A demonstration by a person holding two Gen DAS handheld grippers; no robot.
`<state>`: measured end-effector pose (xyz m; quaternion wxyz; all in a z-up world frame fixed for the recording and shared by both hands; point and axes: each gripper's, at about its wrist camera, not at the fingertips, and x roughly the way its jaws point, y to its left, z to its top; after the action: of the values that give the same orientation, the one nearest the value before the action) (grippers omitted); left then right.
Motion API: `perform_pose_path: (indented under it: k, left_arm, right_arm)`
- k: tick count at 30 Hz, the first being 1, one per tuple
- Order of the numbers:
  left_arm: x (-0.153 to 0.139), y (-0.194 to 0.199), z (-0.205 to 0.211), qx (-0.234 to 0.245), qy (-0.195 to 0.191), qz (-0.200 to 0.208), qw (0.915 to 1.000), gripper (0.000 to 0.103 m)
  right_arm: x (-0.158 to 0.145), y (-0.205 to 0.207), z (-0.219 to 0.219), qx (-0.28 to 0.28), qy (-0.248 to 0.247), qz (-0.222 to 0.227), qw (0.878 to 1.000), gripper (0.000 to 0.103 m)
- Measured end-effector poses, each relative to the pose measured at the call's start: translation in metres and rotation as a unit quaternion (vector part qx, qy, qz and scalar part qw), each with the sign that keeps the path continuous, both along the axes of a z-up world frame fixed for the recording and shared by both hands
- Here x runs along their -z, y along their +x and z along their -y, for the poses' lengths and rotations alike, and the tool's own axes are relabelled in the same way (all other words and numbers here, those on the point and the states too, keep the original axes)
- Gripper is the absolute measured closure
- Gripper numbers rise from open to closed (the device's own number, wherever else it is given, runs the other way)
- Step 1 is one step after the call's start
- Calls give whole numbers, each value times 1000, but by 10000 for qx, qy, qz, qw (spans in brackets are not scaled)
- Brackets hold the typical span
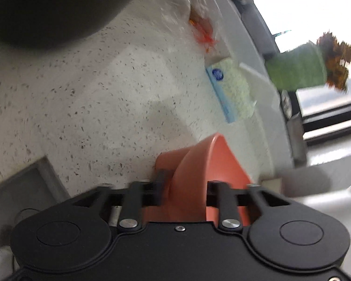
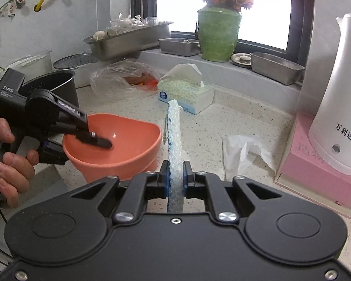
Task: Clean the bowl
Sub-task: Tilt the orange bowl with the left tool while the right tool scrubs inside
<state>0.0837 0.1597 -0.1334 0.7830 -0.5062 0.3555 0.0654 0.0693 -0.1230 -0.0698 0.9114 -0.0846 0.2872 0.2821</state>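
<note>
The bowl (image 2: 119,145) sits on the counter (image 2: 222,121), left of the crumpled tissue (image 2: 243,152). The tissue box (image 2: 184,93) lies behind the bowl, and the kettle (image 2: 339,98) stands far right.

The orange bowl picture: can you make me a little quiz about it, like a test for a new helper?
1. True or false: the orange bowl sits on the speckled counter.
2. What is the right hand-held gripper squeezing?
A. a tissue
B. a blue-and-white sponge
C. a spoon
3. Fill in: one finger of the left hand-held gripper reaches ______ the bowl's rim.

Key
1. True.
2. B, the sponge stands on edge between its fingers.
3. Over: that finger is inside the bowl, the other below outside it.
</note>
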Motion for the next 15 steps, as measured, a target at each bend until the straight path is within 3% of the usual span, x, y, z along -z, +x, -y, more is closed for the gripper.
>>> perform_pose_path:
  k: [2,4,8,9,10,11,15]
  left_arm:
    - [-4,-6,-4,-16,-13,170,9999,50]
    - [-3,-1,-4,249,-57,48,9997,50]
    - [1,24,8,1195,143,-209,9925,53]
    - [2,28,11,1363,254,-257,9900,57]
    - [3,31,15,1515,360,-293,9874,80]
    - [3,32,16,1567,430,-244,9864,87]
    - [-10,29,27,1815,859,71,9796,91]
  right_arm:
    - [0,1,-1,-15,-27,1,10000,91]
    - [0,1,-2,-24,-45,-20,10000,91]
    - [1,0,-5,-81,-77,-47,9999,91]
    - [1,-1,-6,-102,-88,-50,9999,91]
    - [1,-2,-6,-100,-110,-38,9999,90]
    - [1,-3,-6,-96,-132,-24,9999,90]
    - [-1,-5,4,36,-121,-3,9999,90]
